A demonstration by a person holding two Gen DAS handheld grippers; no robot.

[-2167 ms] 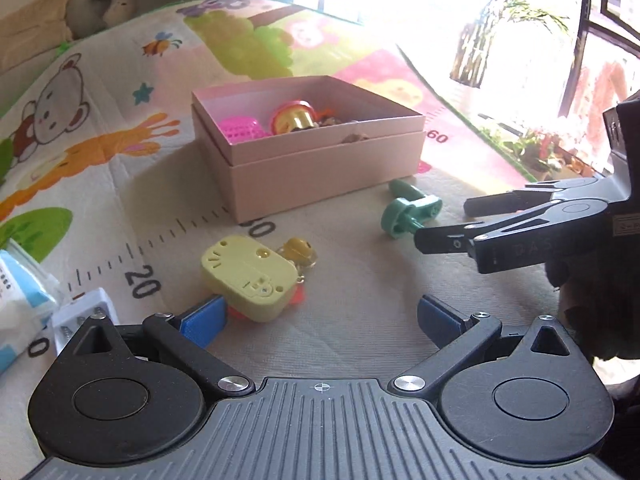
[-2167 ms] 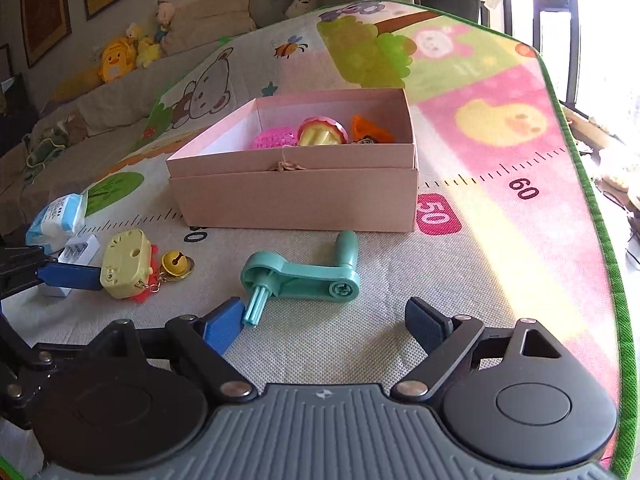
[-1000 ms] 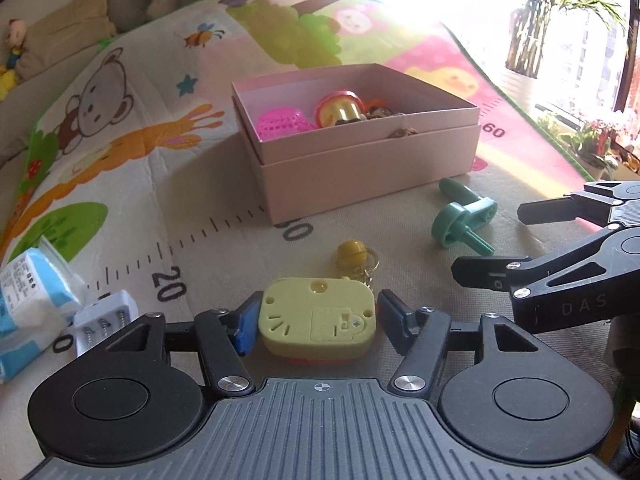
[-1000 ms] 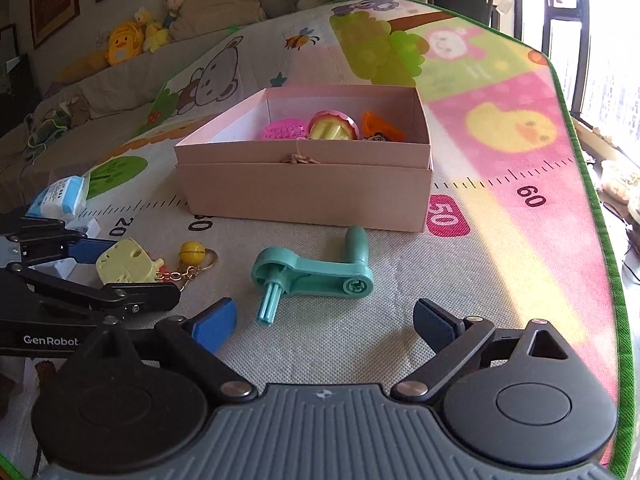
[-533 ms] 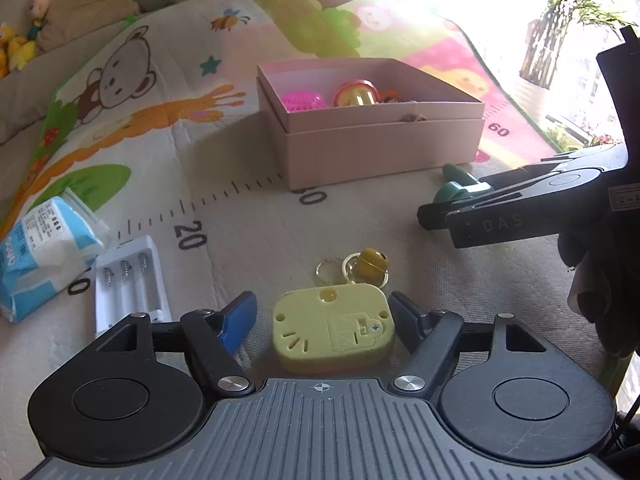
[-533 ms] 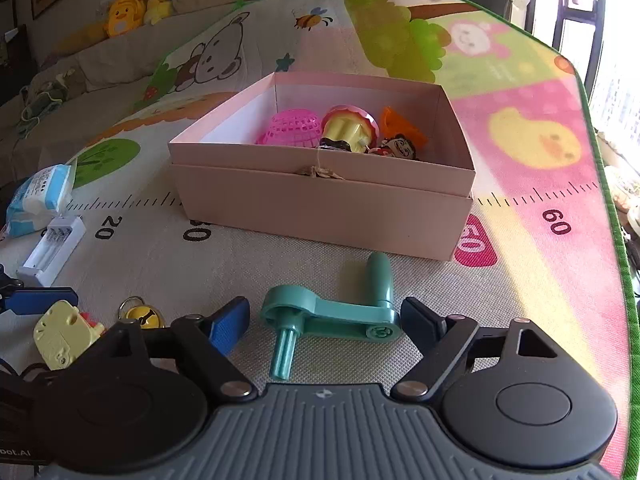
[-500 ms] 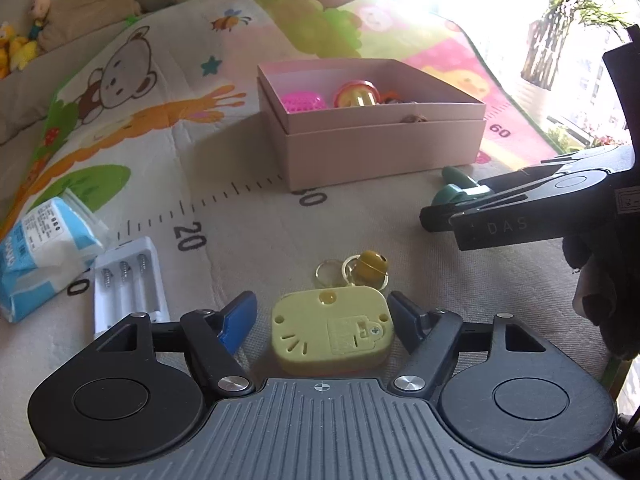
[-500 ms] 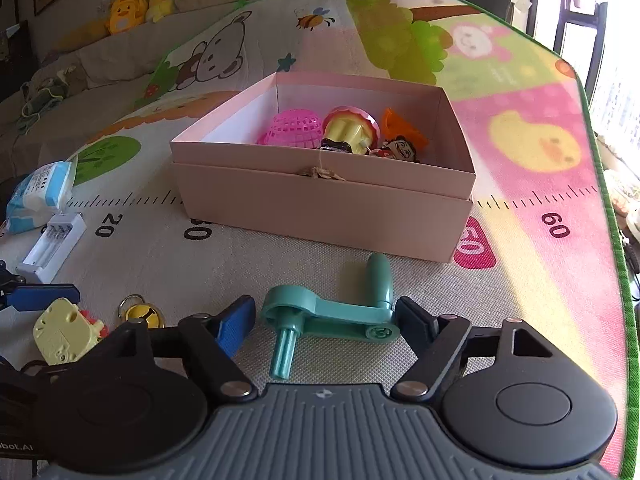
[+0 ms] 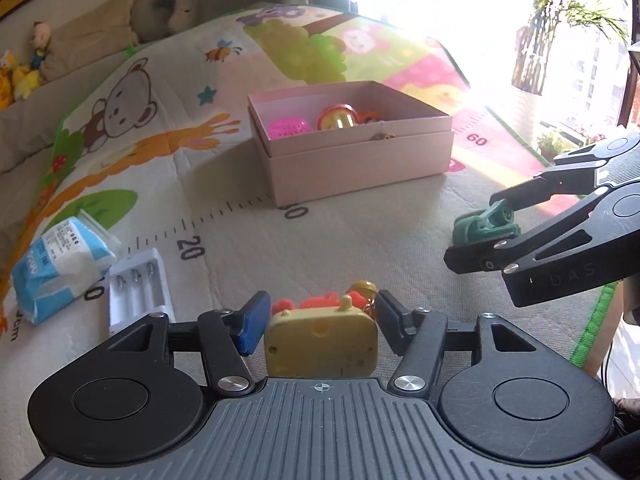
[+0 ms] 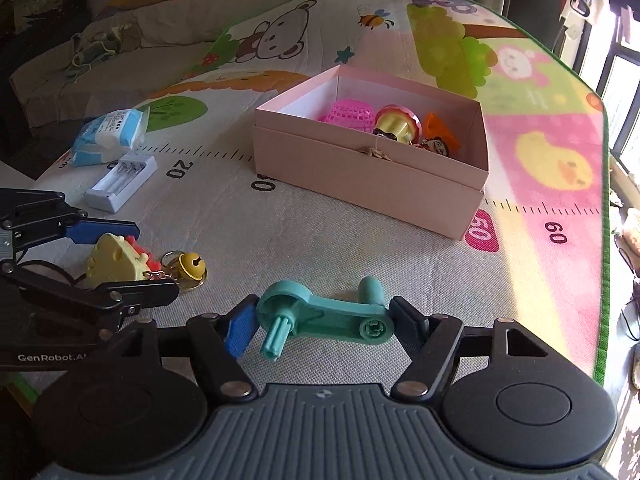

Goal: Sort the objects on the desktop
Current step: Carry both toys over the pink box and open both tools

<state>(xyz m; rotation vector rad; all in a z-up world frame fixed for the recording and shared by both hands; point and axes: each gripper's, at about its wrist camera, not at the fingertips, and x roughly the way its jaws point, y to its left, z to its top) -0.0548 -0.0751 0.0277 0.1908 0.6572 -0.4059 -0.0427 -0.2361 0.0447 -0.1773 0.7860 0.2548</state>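
Two grippers, each now carrying a toy that earlier lay on the play mat (image 10: 320, 232). Left gripper (image 9: 318, 320): fingers closing around the yellow music-box toy (image 9: 322, 340), tipped upright since half a second ago. Right gripper (image 10: 320, 324): fingers pinching the teal crank (image 10: 324, 316), lifted. Pink box (image 10: 372, 168) beyond. Writing: "GenRobot", "DAS"; mat ruler "20", "50", "60".

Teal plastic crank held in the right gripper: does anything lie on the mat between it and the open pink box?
Nothing visible does. The teal plastic crank sits between the right gripper pads, and bare mat runs to the open pink cardboard box. The yellow bell keyring lies off to the side.
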